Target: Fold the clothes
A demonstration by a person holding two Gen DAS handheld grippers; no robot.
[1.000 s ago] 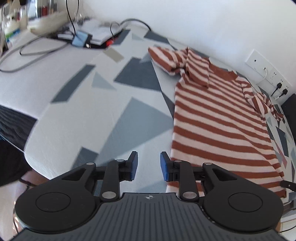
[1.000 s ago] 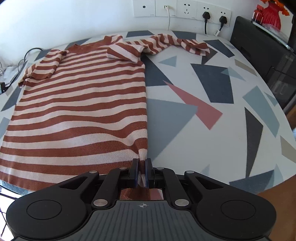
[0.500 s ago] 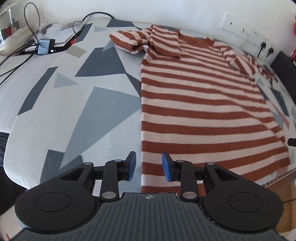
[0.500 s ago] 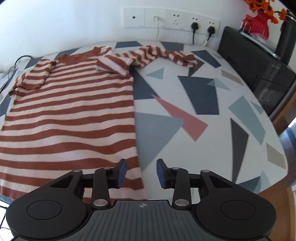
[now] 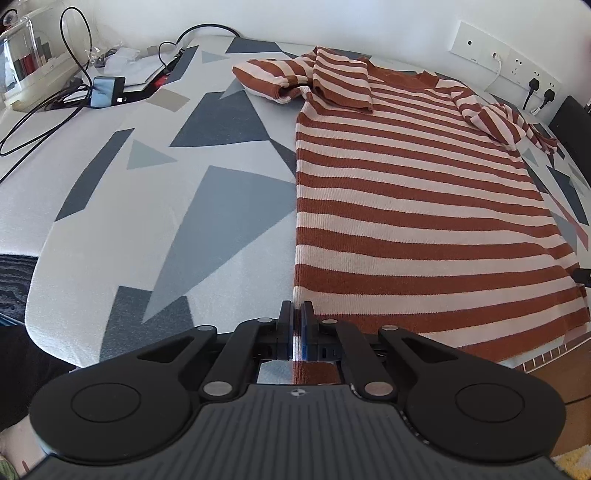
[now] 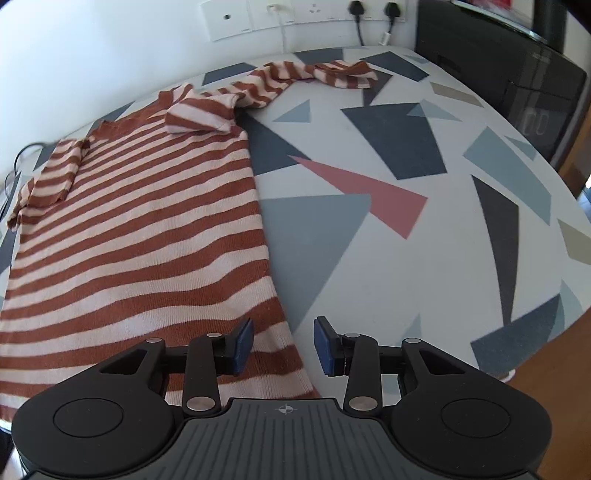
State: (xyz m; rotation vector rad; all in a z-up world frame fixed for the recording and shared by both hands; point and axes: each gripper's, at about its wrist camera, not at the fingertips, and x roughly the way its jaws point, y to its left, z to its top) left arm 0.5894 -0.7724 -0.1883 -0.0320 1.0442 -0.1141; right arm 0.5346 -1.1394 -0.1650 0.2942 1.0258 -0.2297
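A rust-red and pale pink striped knit sweater (image 5: 413,206) lies flat on a table covered with a white cloth printed with grey, dark blue and pink triangles (image 5: 155,206). The body of the sweater is spread out, with the neck toward the white wall and the bottom hem at the near edge of the table.

In the left wrist view, the left gripper (image 5: 295,325) is closed with its black fingers pressed together on the near left corner of the sweater, at the hem. A thin strip of the fabric shows between the blue pads. The left sleeve is folded over the shoulder area, and its cuff end lies on the cloth just beside the body.

In the right wrist view, the right gripper (image 6: 283,345) is spread wide and holds nothing. Its left blue pad (image 6: 243,345) is above the striped fabric, and the other pad is above the bare cloth, so the right side edge of the sweater runs between them. The right sleeve stretches away across the cloth toward the wall.

A row of white wall sockets (image 6: 303,14) with black plugs is on the wall behind the table. At the far left of the table, black cables (image 5: 44,122) lie on the cloth.
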